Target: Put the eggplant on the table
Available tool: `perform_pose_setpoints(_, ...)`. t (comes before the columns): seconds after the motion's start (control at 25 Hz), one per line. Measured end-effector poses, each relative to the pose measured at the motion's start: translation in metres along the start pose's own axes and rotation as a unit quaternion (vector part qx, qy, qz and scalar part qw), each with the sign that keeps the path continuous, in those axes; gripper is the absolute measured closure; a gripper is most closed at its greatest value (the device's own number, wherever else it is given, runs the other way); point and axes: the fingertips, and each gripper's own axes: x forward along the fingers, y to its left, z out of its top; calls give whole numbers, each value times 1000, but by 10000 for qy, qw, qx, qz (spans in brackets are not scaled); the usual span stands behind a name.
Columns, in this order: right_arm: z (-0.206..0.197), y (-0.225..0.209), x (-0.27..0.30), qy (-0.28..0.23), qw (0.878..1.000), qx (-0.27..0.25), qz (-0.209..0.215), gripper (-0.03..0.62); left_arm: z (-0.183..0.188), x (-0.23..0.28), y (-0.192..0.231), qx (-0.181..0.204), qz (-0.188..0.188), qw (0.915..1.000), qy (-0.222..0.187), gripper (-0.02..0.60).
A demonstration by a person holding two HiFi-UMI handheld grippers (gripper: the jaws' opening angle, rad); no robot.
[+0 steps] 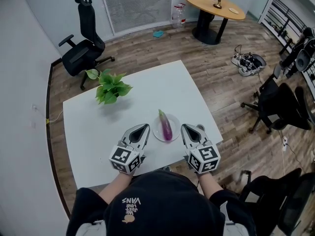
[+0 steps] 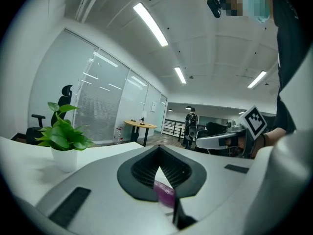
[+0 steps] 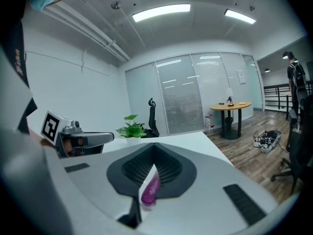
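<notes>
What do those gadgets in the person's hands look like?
Two matching light-grey tools: the left gripper and right gripper each have pointed jaws lined with black ribbed pads and a cube of black-and-white square markers. The person wears a black cap and dark top.

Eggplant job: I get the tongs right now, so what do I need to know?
Left tongs: shut, empty, left of the plate.
Right tongs: shut, empty, right of the plate.
Eggplant: lying on the plate, near the front edge of the white table.
Done: nothing yet; eggplant untouched.
Left to do: open one pair, lift the eggplant, set it on bare table.
</notes>
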Motion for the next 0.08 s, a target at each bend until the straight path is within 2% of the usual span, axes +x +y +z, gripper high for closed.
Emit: perform_pose_setpoints(0.08, -1, 1, 0, 4, 10000, 12, -7, 576, -1, -1, 0, -34, -6, 10000, 0, 571)
